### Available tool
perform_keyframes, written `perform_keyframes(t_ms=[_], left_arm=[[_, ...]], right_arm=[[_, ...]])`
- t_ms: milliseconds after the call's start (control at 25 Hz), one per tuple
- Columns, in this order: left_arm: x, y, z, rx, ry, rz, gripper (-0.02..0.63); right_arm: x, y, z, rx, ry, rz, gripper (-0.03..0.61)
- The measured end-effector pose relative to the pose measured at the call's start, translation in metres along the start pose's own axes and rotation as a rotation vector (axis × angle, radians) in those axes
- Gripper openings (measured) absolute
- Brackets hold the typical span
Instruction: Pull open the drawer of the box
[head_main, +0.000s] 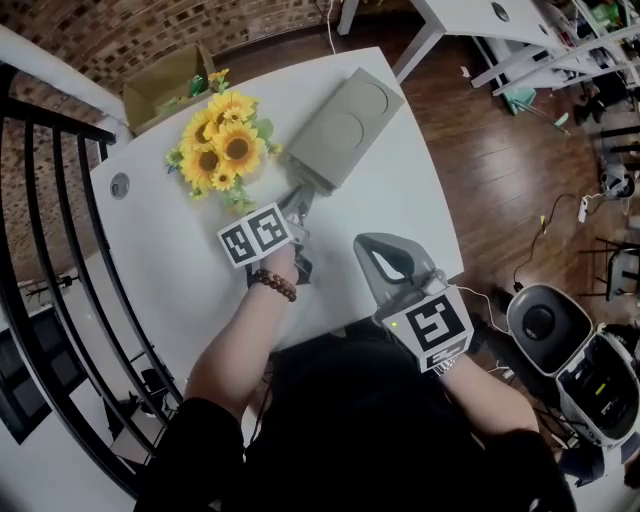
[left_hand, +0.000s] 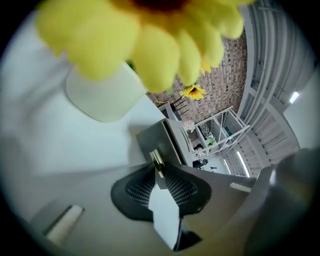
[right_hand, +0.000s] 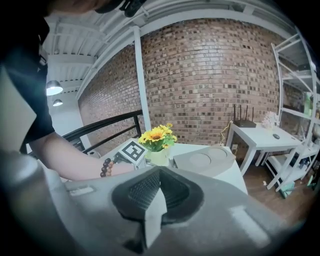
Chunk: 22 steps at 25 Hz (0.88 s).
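Observation:
The grey box (head_main: 345, 125), with two round hollows in its lid, lies aslant on the white table (head_main: 170, 270). Its near end faces my left gripper (head_main: 297, 200). In the left gripper view the box's drawer front (left_hand: 156, 141) carries a small brass handle (left_hand: 157, 161), and my left gripper (left_hand: 158, 169) is shut on it. I cannot tell whether the drawer stands out from the box. My right gripper (head_main: 372, 252) hovers near the table's front right, apart from the box, shut with nothing in it. In its own view the right gripper (right_hand: 159, 187) points toward the box (right_hand: 205, 160).
A bunch of sunflowers (head_main: 225, 145) in a white vase (left_hand: 102, 97) stands just left of the box, close to my left gripper. A cardboard box (head_main: 165, 85) sits beyond the table's far corner. A black railing (head_main: 40, 250) runs along the left; wooden floor lies to the right.

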<state>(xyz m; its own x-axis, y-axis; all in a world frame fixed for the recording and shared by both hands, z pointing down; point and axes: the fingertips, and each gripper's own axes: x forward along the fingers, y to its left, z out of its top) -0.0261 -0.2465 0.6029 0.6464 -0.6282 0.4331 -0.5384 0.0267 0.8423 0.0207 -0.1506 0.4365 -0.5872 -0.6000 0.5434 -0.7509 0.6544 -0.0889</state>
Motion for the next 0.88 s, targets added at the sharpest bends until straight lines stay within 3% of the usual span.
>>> perform_keyframes(t_ms=[880], left_arm=[[-0.093,0.043,-0.026,-0.061,-0.122,0.132,0.063]], right_arm=[[-0.016,0.042,0.013,-0.103,-0.054,0.136,-0.011]])
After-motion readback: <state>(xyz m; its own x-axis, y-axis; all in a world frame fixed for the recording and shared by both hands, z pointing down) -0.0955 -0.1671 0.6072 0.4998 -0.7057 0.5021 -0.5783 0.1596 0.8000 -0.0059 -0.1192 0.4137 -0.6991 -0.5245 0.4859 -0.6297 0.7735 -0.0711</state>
